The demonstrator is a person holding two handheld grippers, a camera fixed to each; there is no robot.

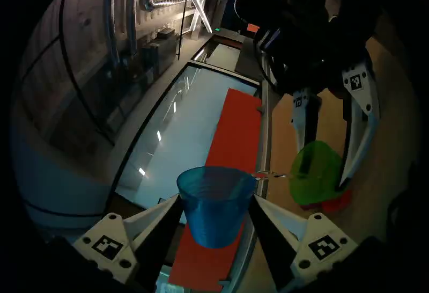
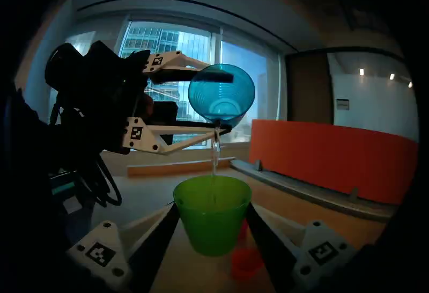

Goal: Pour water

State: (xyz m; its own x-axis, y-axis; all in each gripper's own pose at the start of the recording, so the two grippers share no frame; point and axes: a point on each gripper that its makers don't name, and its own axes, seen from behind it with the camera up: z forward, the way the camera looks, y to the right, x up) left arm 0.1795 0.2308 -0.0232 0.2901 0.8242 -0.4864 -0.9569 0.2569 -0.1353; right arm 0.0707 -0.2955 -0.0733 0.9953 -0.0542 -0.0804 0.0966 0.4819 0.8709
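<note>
Noted left tongs (image 1: 216,202) pinching the blue cup (image 1: 214,220), tilted directly above the green cup (image 2: 213,220) and spilling a thin water stream (image 2: 215,151) into it, and right tongs (image 2: 212,207) pinching that green cup upright at the tabletop (image 2: 300,210).

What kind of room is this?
Probably an office high in a city building: big glass windows look onto tall towers, and a long orange divider panel runs along a light wooden desk.
</note>
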